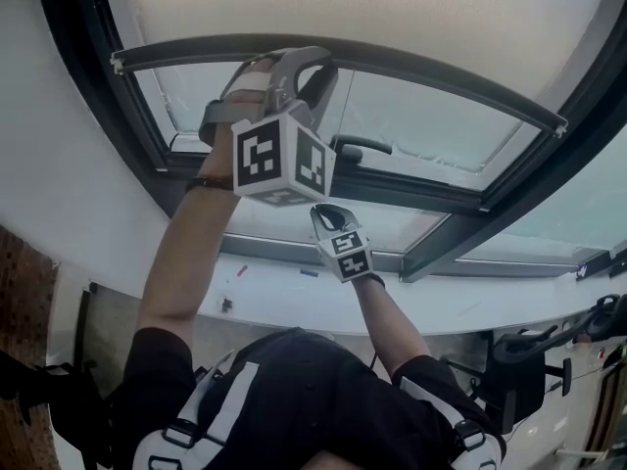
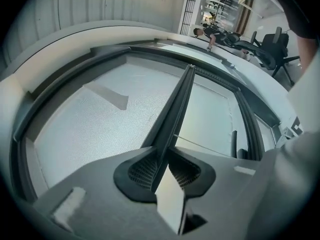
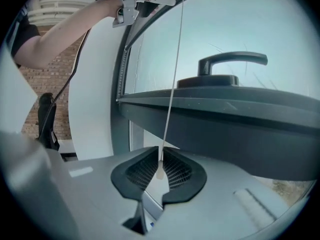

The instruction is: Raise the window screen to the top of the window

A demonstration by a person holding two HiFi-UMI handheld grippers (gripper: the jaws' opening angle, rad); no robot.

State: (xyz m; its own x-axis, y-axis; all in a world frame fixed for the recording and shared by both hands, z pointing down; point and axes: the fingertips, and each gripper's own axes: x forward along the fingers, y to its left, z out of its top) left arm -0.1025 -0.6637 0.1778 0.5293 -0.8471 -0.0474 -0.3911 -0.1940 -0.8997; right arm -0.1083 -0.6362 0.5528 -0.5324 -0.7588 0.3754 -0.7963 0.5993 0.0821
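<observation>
The left gripper (image 2: 162, 160) is clenched on the window screen's dark bottom bar (image 2: 176, 106), which runs out from between its pads. Fine pale-grey mesh (image 2: 85, 129) fills the window on one side of the bar, with bare glass on the other. The right gripper (image 3: 159, 170) pinches the tip of the thin white pull cord (image 3: 172, 84), which rises beside the window handle (image 3: 231, 60).

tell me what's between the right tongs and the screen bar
A thin white cord, pinched in the right tongs, runs up toward the screen bar; the right gripper view shows it.
</observation>
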